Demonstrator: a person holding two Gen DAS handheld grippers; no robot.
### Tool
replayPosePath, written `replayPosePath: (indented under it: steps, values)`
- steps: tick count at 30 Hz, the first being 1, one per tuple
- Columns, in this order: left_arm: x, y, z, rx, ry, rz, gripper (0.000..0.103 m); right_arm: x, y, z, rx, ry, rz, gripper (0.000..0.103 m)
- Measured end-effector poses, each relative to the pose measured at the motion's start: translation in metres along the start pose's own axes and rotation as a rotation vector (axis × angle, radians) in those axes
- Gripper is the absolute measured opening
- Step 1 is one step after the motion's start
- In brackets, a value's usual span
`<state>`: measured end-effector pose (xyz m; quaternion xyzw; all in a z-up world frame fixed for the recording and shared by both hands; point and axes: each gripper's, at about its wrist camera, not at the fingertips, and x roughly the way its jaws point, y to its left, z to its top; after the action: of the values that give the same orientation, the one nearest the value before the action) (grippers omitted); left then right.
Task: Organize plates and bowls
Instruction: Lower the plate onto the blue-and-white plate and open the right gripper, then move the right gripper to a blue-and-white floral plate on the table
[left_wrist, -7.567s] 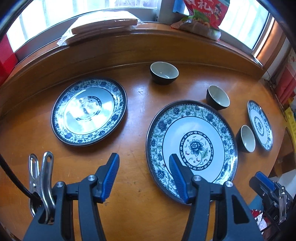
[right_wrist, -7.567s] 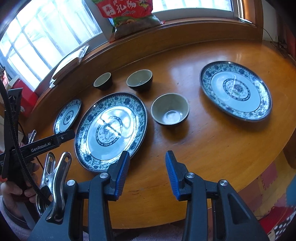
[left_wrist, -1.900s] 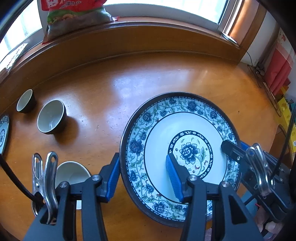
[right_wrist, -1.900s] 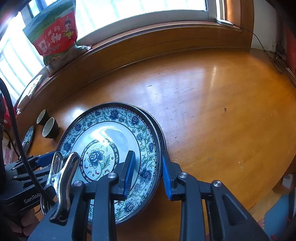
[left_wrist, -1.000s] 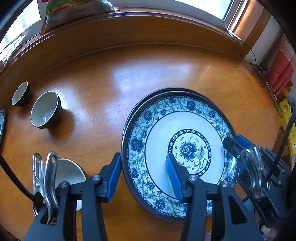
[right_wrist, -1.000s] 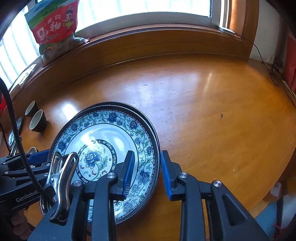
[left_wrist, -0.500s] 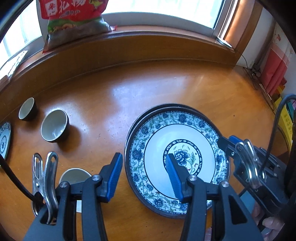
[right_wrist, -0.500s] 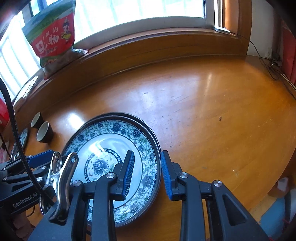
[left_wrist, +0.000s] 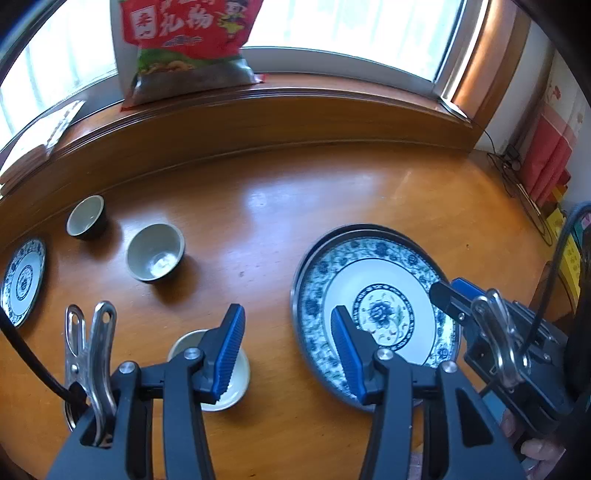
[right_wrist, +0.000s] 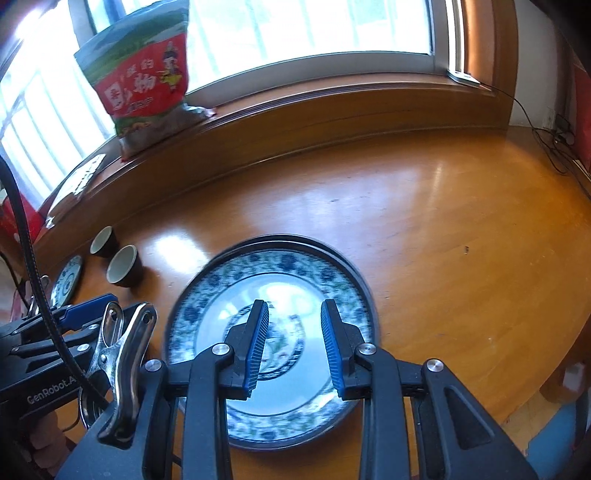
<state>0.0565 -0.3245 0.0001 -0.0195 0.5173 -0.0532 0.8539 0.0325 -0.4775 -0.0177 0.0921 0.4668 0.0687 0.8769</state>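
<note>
Two large blue-and-white plates lie stacked (left_wrist: 373, 280) on the wooden table (left_wrist: 258, 206), also in the right wrist view (right_wrist: 280, 273). My left gripper (left_wrist: 286, 349) is open and empty, above the table between the stack and a pale bowl (left_wrist: 236, 384) under its left finger. My right gripper (right_wrist: 293, 341) is open and empty, held above the stack's middle; it shows at the stack's right in the left wrist view (left_wrist: 454, 295). Two dark bowls (left_wrist: 155, 253) (left_wrist: 85, 220) and a small plate (left_wrist: 23, 277) sit at the left.
A red snack bag (left_wrist: 184, 44) stands on the raised wooden sill (left_wrist: 295, 110) under the window. Papers (left_wrist: 37, 140) lie on the sill's left. Cables (right_wrist: 554, 147) trail at the table's far right. The table's front edge is close below the stack.
Both grippers have let go of the plate and pulled back and up from the stack. My right gripper has opened wider and moved left over the stack's middle. The plates stay stacked.
</note>
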Motion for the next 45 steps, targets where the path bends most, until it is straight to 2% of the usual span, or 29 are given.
replayPosePath:
  steps: [12, 25, 45]
  values:
    - [-0.02, 0.05, -0.01, -0.049, -0.025, 0.018, 0.051, -0.006, 0.054, -0.001, -0.05, -0.004, 0.057, 0.031]
    - [-0.047, 0.125, -0.021, -0.104, -0.049, 0.057, 0.051, -0.007, 0.137, -0.009, -0.125, -0.005, 0.121, 0.031]
    - [-0.071, 0.231, -0.035, -0.142, -0.069, 0.062, 0.051, 0.008, 0.237, -0.029, -0.162, 0.012, 0.121, 0.031]
